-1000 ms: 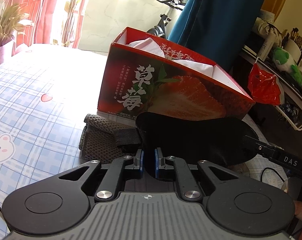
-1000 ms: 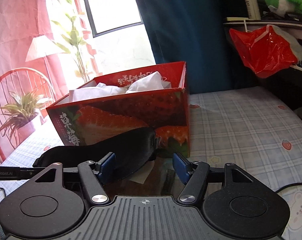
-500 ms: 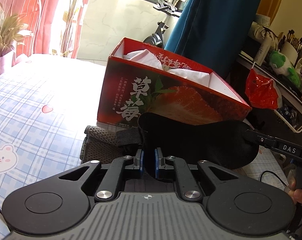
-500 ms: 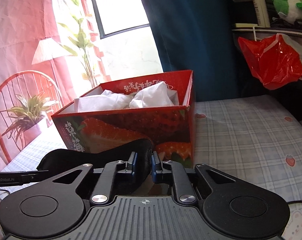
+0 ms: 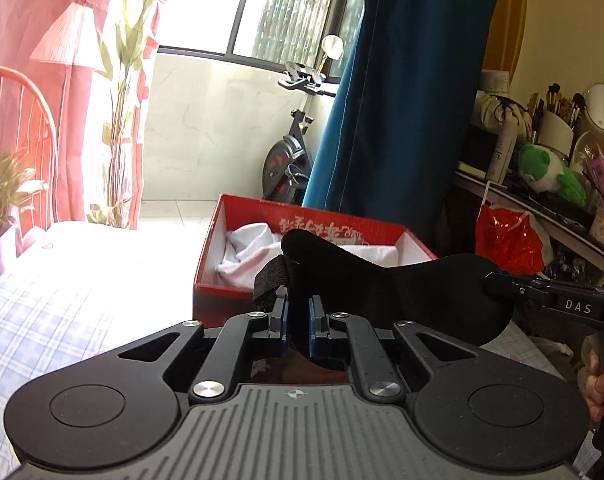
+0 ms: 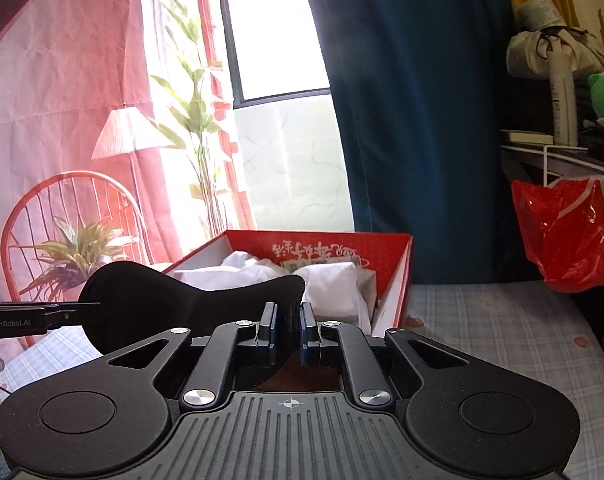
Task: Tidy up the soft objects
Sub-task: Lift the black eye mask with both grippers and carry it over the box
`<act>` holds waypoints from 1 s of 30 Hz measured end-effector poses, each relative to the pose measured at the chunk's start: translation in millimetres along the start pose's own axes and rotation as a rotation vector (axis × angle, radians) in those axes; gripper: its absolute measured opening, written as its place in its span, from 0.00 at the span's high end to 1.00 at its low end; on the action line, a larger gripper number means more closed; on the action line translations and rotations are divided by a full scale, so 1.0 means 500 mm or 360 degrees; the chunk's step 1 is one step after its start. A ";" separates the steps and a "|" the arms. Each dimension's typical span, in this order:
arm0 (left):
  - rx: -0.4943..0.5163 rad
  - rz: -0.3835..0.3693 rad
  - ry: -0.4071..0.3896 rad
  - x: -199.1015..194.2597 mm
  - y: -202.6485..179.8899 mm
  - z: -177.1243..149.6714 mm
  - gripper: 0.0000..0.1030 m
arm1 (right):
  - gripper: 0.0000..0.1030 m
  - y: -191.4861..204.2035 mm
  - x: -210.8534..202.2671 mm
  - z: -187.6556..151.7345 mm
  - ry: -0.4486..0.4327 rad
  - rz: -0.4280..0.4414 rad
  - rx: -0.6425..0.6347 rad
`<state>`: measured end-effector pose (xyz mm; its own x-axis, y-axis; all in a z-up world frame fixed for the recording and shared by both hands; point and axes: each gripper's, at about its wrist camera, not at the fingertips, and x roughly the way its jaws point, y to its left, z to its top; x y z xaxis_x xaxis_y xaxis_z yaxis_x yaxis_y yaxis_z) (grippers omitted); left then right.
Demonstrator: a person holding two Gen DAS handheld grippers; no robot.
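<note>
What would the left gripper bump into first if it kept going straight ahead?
Probably the red box: its near wall stands just beyond the left gripper, which is shut on the black eye mask. Depth is hard to judge.

The eye mask (image 5: 402,296) is plain black. The box (image 5: 306,216) is red outside with white lettering, white inside, holding white cloth (image 6: 330,284). The tablecloth (image 6: 498,320) is pale blue plaid. The curtain (image 5: 414,92) is deep teal.
</note>
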<state>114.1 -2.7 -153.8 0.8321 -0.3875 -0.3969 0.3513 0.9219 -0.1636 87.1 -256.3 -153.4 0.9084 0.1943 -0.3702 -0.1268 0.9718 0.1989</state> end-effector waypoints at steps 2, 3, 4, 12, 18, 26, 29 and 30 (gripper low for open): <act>0.0017 0.0007 -0.0016 0.016 -0.002 0.025 0.90 | 0.91 -0.002 0.014 0.022 -0.0016 -0.0007 -0.0009; 0.0035 0.0020 -0.0026 0.027 -0.004 0.039 0.90 | 0.91 -0.002 0.024 0.035 -0.0024 -0.0011 -0.0017; 0.0052 0.0028 -0.0030 0.036 -0.005 0.052 0.90 | 0.91 -0.003 0.034 0.048 -0.0025 -0.0016 -0.0026; 0.0136 0.0092 -0.0032 0.140 -0.006 0.143 0.91 | 0.91 -0.019 0.142 0.134 -0.0018 -0.0096 -0.0079; 0.0170 0.0135 0.0034 0.214 -0.001 0.171 0.91 | 0.91 -0.036 0.225 0.161 0.0030 -0.0176 -0.0131; 0.0237 0.0178 0.0188 0.307 0.000 0.184 0.91 | 0.91 -0.050 0.320 0.169 0.0166 -0.0263 -0.0198; 0.0264 0.0183 0.0239 0.327 0.003 0.183 0.91 | 0.91 -0.058 0.344 0.165 0.0220 -0.0284 -0.0181; 0.0268 0.0186 0.0260 0.332 0.004 0.182 0.91 | 0.91 -0.059 0.353 0.165 0.0242 -0.0289 -0.0176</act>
<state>292.1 -65.3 -138.0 0.7956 -0.2602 -0.5471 0.3349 0.9414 0.0392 283.9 -262.0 -149.8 0.8509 0.0250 -0.5248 -0.0174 0.9997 0.0195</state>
